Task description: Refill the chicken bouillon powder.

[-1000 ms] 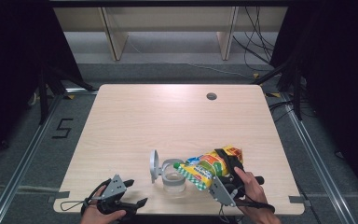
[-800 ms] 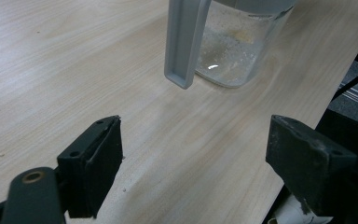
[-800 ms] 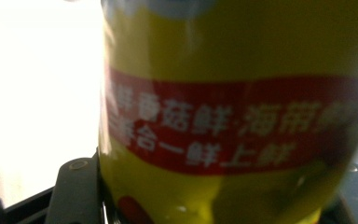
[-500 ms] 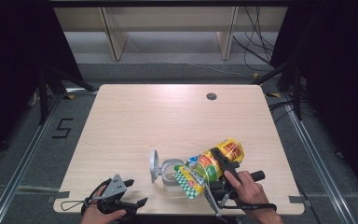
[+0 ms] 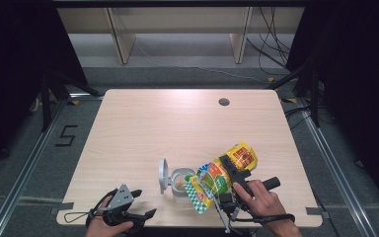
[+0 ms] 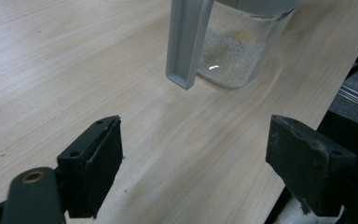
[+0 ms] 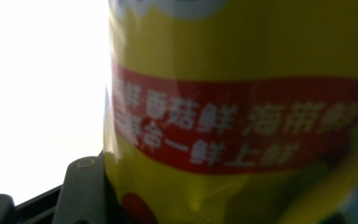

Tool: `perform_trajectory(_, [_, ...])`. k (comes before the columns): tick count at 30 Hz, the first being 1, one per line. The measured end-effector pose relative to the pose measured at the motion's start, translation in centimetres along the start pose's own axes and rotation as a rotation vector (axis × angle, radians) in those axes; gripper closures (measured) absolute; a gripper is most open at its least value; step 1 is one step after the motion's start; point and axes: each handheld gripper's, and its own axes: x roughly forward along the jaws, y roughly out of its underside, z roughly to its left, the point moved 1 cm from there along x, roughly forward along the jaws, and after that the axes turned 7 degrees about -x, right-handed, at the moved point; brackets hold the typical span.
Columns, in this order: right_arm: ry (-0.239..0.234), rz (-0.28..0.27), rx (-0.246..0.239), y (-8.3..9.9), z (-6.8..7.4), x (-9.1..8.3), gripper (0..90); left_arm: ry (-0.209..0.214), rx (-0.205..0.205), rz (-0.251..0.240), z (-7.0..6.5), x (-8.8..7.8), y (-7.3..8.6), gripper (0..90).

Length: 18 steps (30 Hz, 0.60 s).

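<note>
Yellow bag [image 5: 224, 173] tilted lower than second ago, mouth over open jar [image 5: 180, 180] near surface front edge; right tongs [image 5: 234, 175] clamped on it, pouring likely starting. Left tongs [image 6: 193, 172] apart, idle.

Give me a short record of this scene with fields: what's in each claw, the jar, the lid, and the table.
right claw: shut on the yellow packet, jaws just closing slightly around it
packet pose: tilted, lower end over the jar mouth
jar: clear, upright on the table, a little powder at the bottom
lid: grey, flipped open, standing at the jar's left
left claw: open, holding nothing, near the front edge
table: light wood, round hole near the far edge
</note>
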Motion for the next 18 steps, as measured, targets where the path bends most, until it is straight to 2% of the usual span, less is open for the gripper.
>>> perform_trajectory(1, [0.000, 0.010, 0.004, -0.03, 0.01, -0.05, 39.9, 0.007, -0.013, 0.000, -0.11, -0.02, 0.03, 18.1])
perform_trajectory(2, [-0.011, 0.024, 0.034, -0.05, 0.32, -0.10, 40.0, 0.028, -0.036, 0.011, -0.27, -0.13, 0.08, 18.1])
perform_trajectory(7, [-0.021, 0.045, 0.046, -0.09, 0.37, -0.22, 40.2, 0.025, -0.034, 0.007, -0.28, -0.11, 0.09, 18.1])
perform_trajectory(8, [-0.018, 0.046, 0.038, -0.11, 0.31, -0.22, 40.2, 0.023, -0.010, 0.002, -0.17, -0.10, 0.03, 18.1])
perform_trajectory(11, [0.011, 0.014, -0.026, -0.21, -0.13, -0.02, 40.3, 0.016, -0.001, 0.008, -0.12, -0.20, -0.01, 18.1])
perform_trajectory(12, [0.011, 0.014, -0.026, -0.21, -0.13, -0.02, 40.3, 0.016, -0.001, 0.008, -0.12, -0.20, -0.01, 18.1])
perform_trajectory(13, [0.006, 0.021, -0.003, -0.24, 0.02, -0.03, 40.3, 0.020, -0.011, 0.003, -0.20, -0.19, 0.02, 18.1])
perform_trajectory(14, [0.006, 0.039, 0.010, -0.28, 0.13, -0.24, 40.4, 0.020, -0.032, 0.003, -0.27, -0.15, 0.09, 18.1])
perform_trajectory(15, [-0.006, 0.043, -0.002, -0.29, 0.02, -0.29, 40.4, 0.023, -0.033, 0.004, -0.26, -0.10, 0.05, 18.1])
perform_trajectory(18, [-0.004, 0.045, -0.002, -0.30, 0.02, -0.32, 40.4, 0.022, -0.033, 0.009, -0.26, -0.14, 0.09, 18.1])
